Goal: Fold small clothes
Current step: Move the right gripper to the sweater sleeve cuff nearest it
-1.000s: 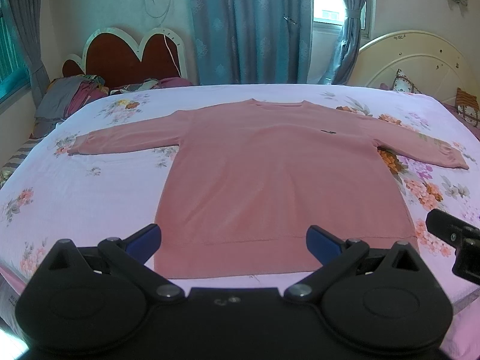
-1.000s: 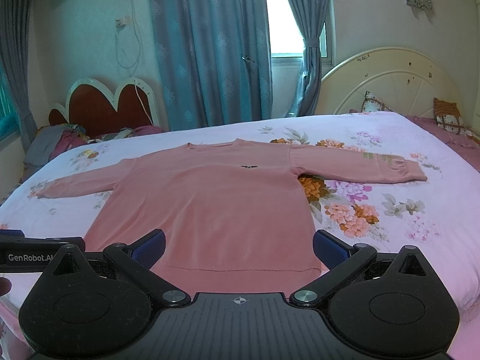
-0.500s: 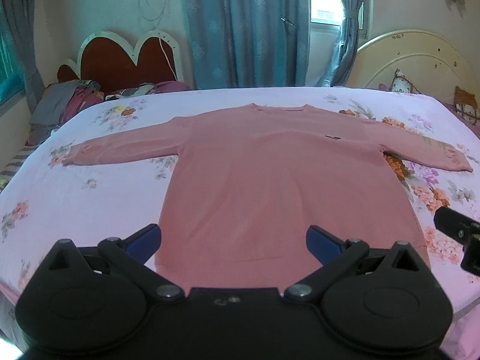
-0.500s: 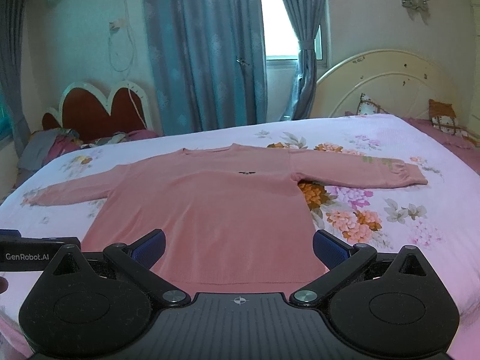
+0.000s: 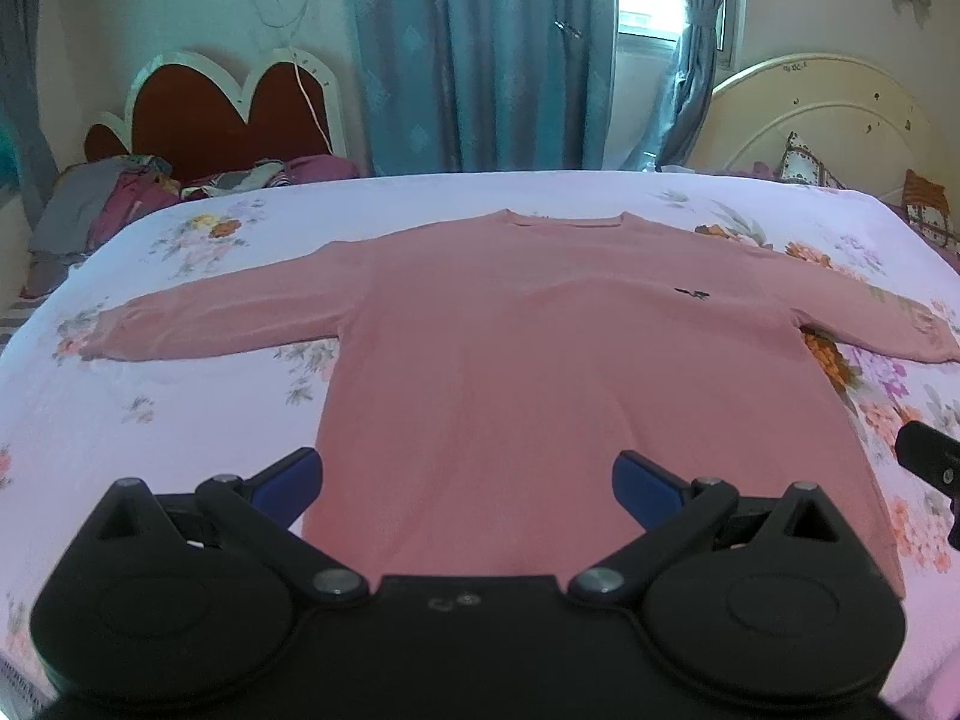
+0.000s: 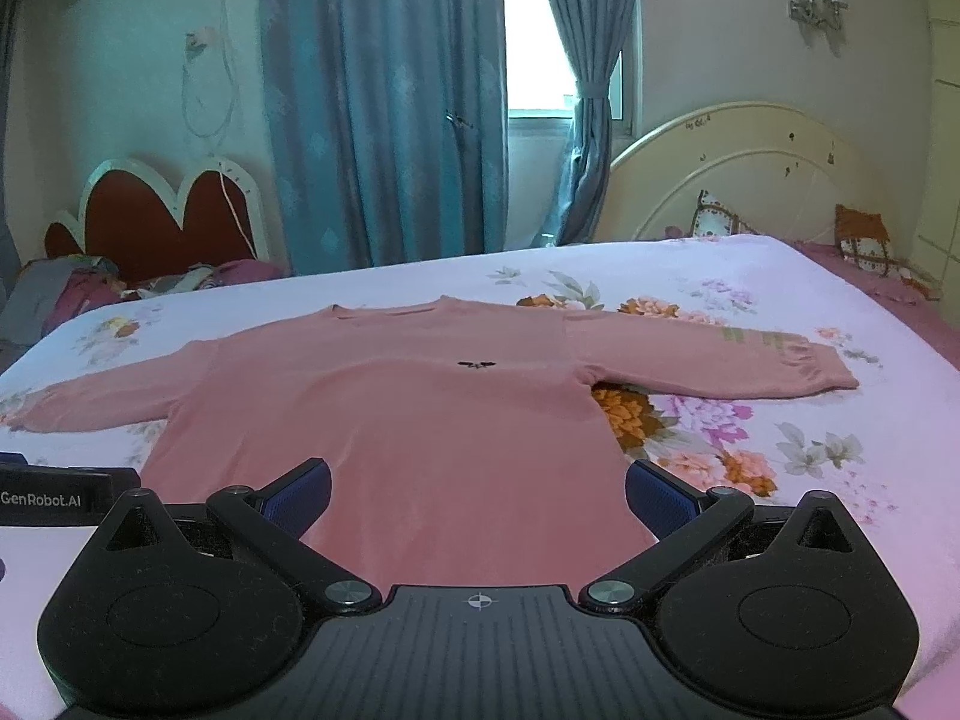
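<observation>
A pink long-sleeved sweater [image 5: 540,360] lies flat on the floral bedsheet [image 5: 180,396], front up, both sleeves spread out, collar at the far side. It also shows in the right wrist view [image 6: 420,414]. My left gripper [image 5: 467,480] is open and empty over the sweater's lower part. My right gripper [image 6: 477,489] is open and empty over the lower right part of the sweater. The hem is hidden behind the gripper bodies. The right gripper's body shows at the left wrist view's right edge [image 5: 933,459]; the left gripper's body shows at the right wrist view's left edge [image 6: 54,495].
A pile of clothes [image 5: 102,204] lies at the bed's far left by a red heart-shaped headboard [image 5: 228,108]. A cream headboard [image 6: 750,180] with cushions [image 6: 864,240] stands at the right. Blue curtains [image 6: 384,102] hang behind the bed.
Both grippers have moved forward over the sweater, so its hem has dropped out of sight behind them. Both stay open. The sweater has not moved.
</observation>
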Demonstrator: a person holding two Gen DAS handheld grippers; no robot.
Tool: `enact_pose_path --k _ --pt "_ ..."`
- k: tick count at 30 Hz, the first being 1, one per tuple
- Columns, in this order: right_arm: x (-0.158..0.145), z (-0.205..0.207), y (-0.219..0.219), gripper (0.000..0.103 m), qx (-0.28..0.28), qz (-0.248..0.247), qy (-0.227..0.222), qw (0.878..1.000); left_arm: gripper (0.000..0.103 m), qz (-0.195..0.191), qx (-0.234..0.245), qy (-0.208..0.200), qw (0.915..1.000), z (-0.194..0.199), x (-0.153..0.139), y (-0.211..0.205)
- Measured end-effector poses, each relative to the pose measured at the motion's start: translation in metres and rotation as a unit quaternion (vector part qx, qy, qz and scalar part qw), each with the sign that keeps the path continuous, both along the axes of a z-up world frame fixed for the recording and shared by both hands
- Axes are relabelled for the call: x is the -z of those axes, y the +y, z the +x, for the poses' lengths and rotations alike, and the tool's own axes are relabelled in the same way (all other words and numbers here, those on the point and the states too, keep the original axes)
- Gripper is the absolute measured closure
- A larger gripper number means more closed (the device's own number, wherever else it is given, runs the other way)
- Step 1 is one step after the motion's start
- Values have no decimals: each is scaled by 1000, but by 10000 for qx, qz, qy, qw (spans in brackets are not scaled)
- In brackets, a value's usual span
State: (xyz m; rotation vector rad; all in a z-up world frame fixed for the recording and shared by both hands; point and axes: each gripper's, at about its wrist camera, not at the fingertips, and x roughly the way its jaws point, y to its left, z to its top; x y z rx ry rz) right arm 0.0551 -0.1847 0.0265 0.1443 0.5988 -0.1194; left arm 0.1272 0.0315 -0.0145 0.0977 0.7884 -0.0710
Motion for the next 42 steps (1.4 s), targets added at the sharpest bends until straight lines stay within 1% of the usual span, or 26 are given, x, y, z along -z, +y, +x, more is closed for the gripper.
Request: enact_pose_path --k 8,14,17,20,22,26,29,31,33,35,38,42 --pt "1 51 7 0 328 -31 48 9994 0 29 310 61 9995 53 10 7" --pt "5 81 9 0 631 -164 100 9978 0 -14 476 88 9988 87 19 11" --pt "9 91 2 0 719 -171 87 9972 0 3 552 65 9985 102 23 8" --pt "12 98 -12 0 740 -25 1 9973 0 32 553 29 9985 115 29 4" --pt "14 105 -24 0 793 17 -32 9968 0 -12 574 28 9983 123 33 1" --pt "22 125 -49 0 757 -82 34 9971 0 -110 457 119 9988 139 42 -9" --pt "30 140 -74 0 707 -61 51 9975 0 -123 286 127 9994 150 49 -21" --pt "36 149 -95 0 744 -16 86 9972 0 -137 255 151 9995 158 52 -30" --pt "43 158 -119 0 815 29 144 9966 0 -172 225 131 9995 163 54 -39" --pt "51 166 -143 0 948 -28 191 9953 0 -193 273 85 9994 170 58 -49" --pt "64 176 -184 1 1162 -34 319 9927 0 -134 206 99 9996 181 65 -67" --pt "78 185 -231 1 1470 -190 416 9881 1 -32 265 255 9993 198 75 -90"
